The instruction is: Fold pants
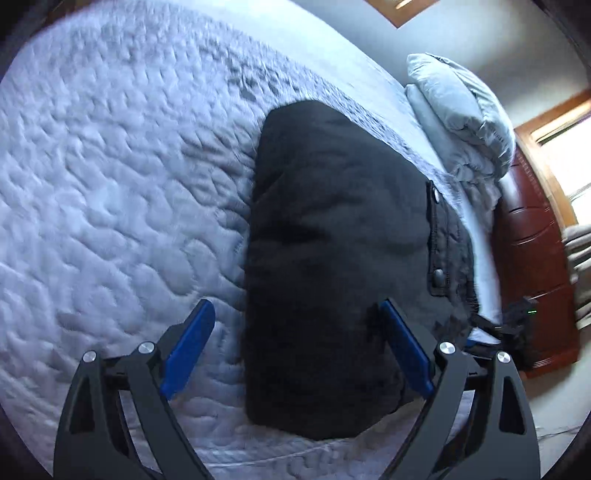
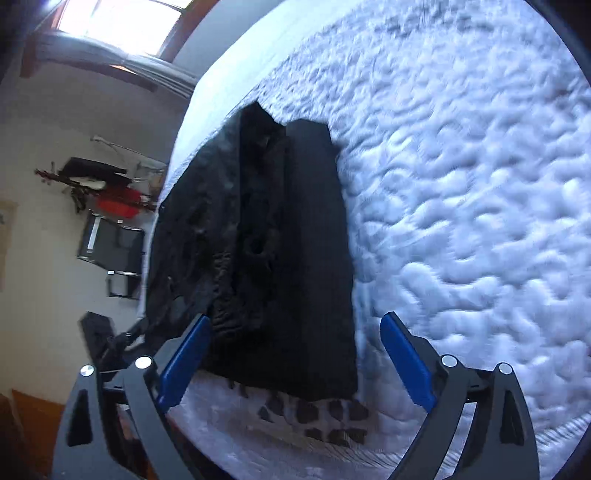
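Note:
Black pants [image 1: 332,258] lie folded into a long block on the quilted white bedspread [image 1: 110,203]. My left gripper [image 1: 297,314] hovers open over the near end of the fold, blue pads spread wide, nothing pinched. In the right wrist view the same pants [image 2: 266,240] show a layered, stepped fold with a smooth top panel. My right gripper [image 2: 295,325] is open too, its fingers straddling the near edge of the cloth without pressing it. The other gripper [image 2: 107,339] shows at the lower left of that view.
Grey pillows [image 1: 461,114] sit at the head of the bed beside a dark wooden headboard [image 1: 535,258]. Beyond the bed edge are a window [image 2: 118,22], a black chair [image 2: 110,251] and a red item [image 2: 118,203] on the floor.

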The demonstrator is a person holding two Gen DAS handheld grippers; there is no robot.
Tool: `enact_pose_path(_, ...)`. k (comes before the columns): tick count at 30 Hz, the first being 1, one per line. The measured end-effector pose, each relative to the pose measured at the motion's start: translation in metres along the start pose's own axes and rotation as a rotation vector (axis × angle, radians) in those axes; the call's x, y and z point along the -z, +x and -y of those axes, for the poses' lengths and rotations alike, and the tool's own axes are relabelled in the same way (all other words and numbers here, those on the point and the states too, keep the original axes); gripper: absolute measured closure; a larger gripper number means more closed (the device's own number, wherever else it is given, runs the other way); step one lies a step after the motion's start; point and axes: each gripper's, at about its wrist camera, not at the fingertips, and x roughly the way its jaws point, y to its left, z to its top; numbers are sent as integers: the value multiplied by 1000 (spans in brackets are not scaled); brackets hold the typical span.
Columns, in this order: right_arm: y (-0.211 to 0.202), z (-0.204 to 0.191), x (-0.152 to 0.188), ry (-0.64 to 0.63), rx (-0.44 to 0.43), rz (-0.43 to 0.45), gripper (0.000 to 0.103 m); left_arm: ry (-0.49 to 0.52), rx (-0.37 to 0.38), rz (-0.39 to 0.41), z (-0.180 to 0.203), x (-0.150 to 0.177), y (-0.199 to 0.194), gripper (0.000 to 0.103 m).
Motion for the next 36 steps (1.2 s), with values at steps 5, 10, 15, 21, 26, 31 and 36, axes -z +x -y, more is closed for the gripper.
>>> enact_pose_path(5,21,7,-11,47,-38,-28,3,-112,113,-91,-12,-4,28,5)
enact_pose_path(10,20,-4,-7,16,-60,-7,41,-86,153,-112,6,1,38,6)
enact_pose_path(15,-3,-12,0,-9,-58,45,60,-27,105,-112,23,10,38,16)
enact_pose_path(21,-8,8,10,59,-50,56,56,-16,102,-131,26,15,50,18)
enact_pose_path(26,-9,14,12,55,-36,66,48,-16,92,-136,35,11,56,14)
enact_pose_path(31,-22,4,17,38,-17,110,29,-18,63,-122,41,8,47,14)
enact_pose_path(36,-54,5,36,4,70,186,29,-10,6,-58,40,19,20,13)
